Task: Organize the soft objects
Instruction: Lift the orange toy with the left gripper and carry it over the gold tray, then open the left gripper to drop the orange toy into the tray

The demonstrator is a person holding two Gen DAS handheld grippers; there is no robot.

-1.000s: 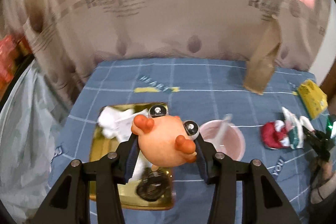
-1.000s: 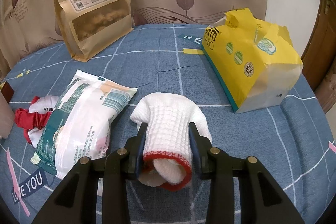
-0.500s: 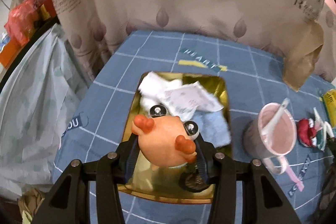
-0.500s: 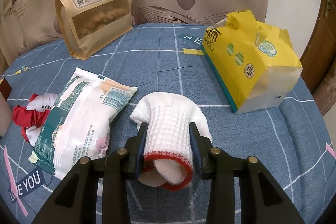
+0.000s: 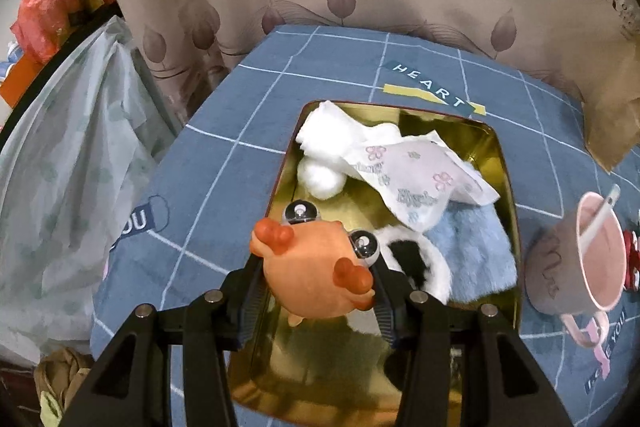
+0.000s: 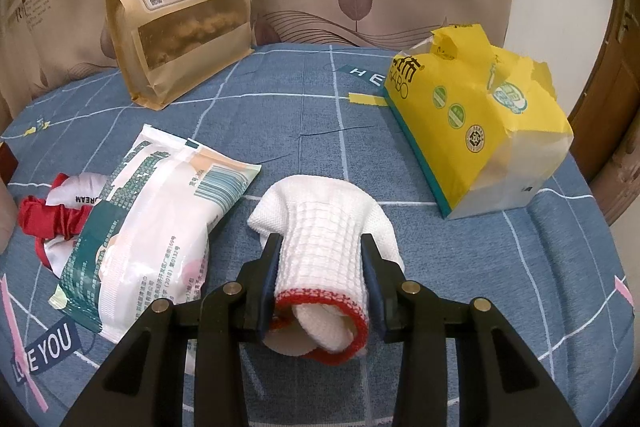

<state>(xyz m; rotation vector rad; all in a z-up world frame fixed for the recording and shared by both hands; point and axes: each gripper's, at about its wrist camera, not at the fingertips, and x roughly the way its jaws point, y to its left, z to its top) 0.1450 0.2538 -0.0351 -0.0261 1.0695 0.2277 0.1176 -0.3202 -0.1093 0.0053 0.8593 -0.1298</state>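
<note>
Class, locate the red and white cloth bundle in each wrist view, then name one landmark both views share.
Left wrist: red and white cloth bundle, a sliver at the far right edge, behind the pink mug.
Right wrist: at mid-left, partly under the white snack packet.
Shared landmark: the blue checked tablecloth.

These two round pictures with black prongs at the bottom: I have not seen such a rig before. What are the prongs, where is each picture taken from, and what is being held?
The prongs are two-finger grippers, one in each of a person's hands, with a wide-angle camera looking along the fingers.

Left wrist view: the left gripper is shut on an orange squishy toy above a gold tray. In the tray lie white cloth, a printed tissue pack and blue fluffy fabric. A pink mug stands beside it.

Right wrist view: the right gripper is shut on a white knitted glove with a red cuff, on the blue checked cloth. Around it lie a white and green packet, a yellow bag and a brown pouch.
</note>
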